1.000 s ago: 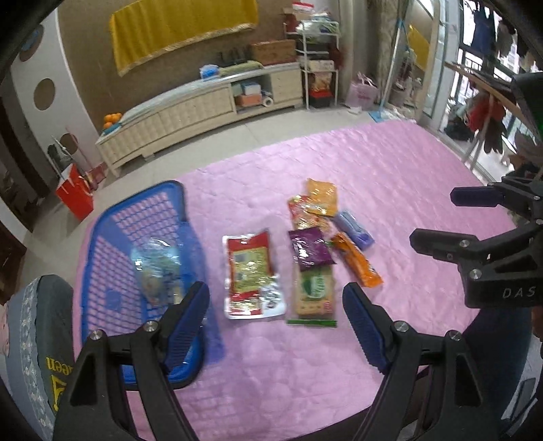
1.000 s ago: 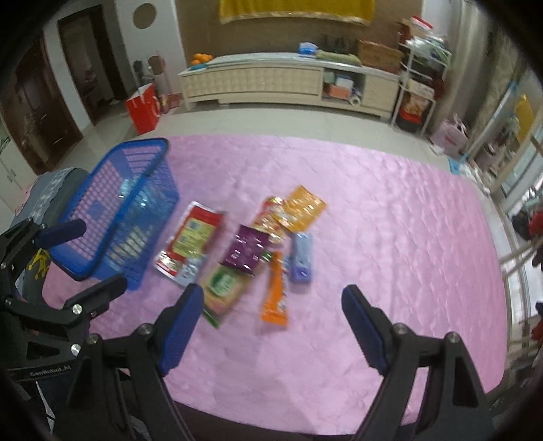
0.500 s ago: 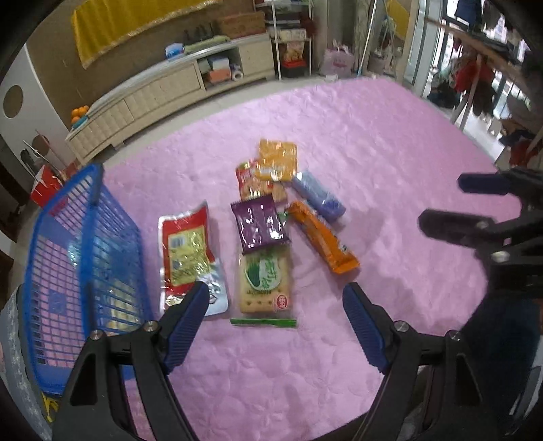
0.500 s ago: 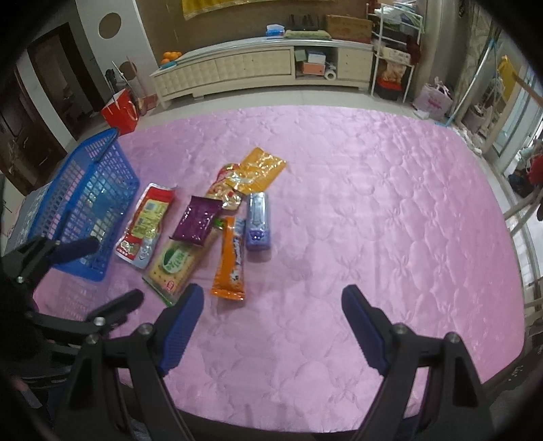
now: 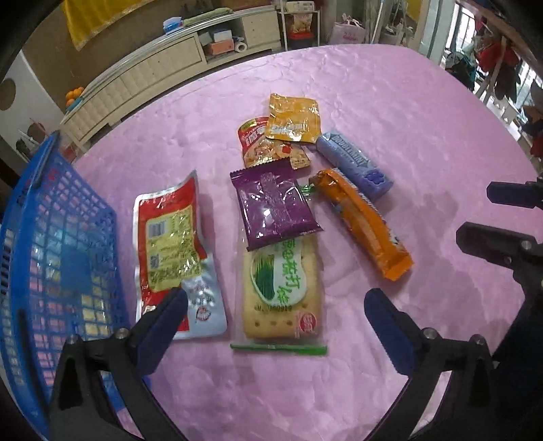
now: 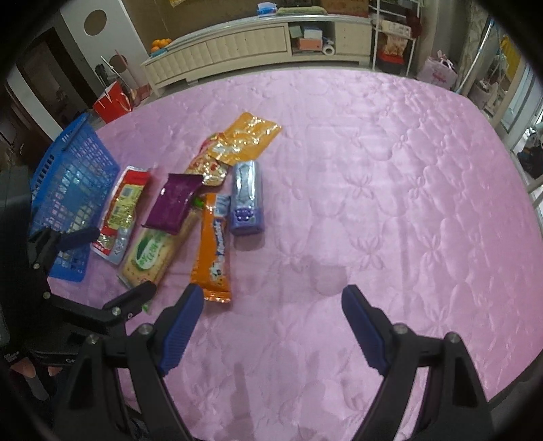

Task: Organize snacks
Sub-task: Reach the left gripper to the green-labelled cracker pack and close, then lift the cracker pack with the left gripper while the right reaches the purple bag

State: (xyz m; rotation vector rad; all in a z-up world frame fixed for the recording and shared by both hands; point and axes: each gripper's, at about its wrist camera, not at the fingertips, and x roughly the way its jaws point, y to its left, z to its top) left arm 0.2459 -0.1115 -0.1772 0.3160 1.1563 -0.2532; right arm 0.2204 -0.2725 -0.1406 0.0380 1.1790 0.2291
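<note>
So the snacks sit clustered on the pink quilted surface [image 6: 390, 169]: a green cracker pack [image 5: 281, 291] with a purple packet [image 5: 273, 203] overlapping its top, a red pouch [image 5: 173, 251] beside the blue basket [image 5: 51, 257], and an orange bar [image 5: 363, 220] against a lavender pack [image 5: 356, 164]. Left tongs [image 5: 275, 322] hang wide open over the cracker pack, gripping nothing. Right tongs [image 6: 273, 319] are spread wide too, empty above bare quilt.

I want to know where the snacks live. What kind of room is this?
Probably a home living room: a long cream cabinet along the wall, cluttered shelves, and a pink quilted cloth holding the snacks.
</note>
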